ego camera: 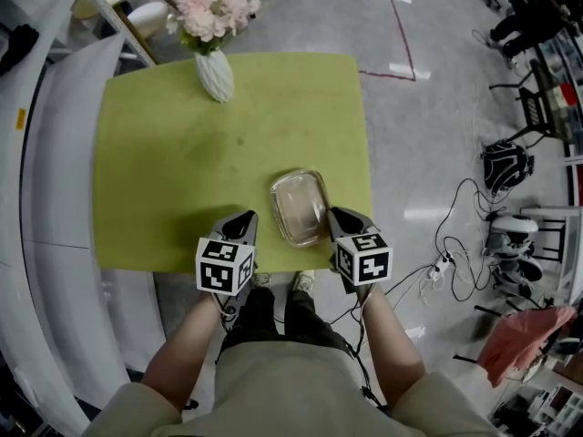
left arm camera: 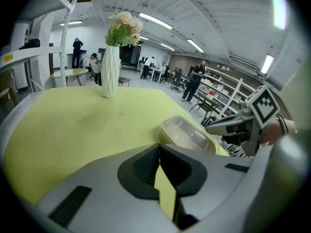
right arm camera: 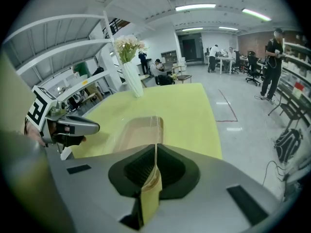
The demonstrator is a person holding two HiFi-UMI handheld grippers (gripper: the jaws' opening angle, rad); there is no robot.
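While the head view merely sets the right gripper (ego camera: 332,214) beside the clear rectangular plastic container (ego camera: 299,206) on the yellow-green table (ego camera: 182,153), the right gripper view shows its jaws pinched on the container's thin wall, and the left gripper (left arm camera: 159,147) holds its jaws together, empty, with the container ahead to their right.

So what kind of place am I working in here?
Probably a big open lab or workshop hall: metal shelving racks along one wall, office chairs and people at the back, cables loose on the floor beside the green table with the clear container.
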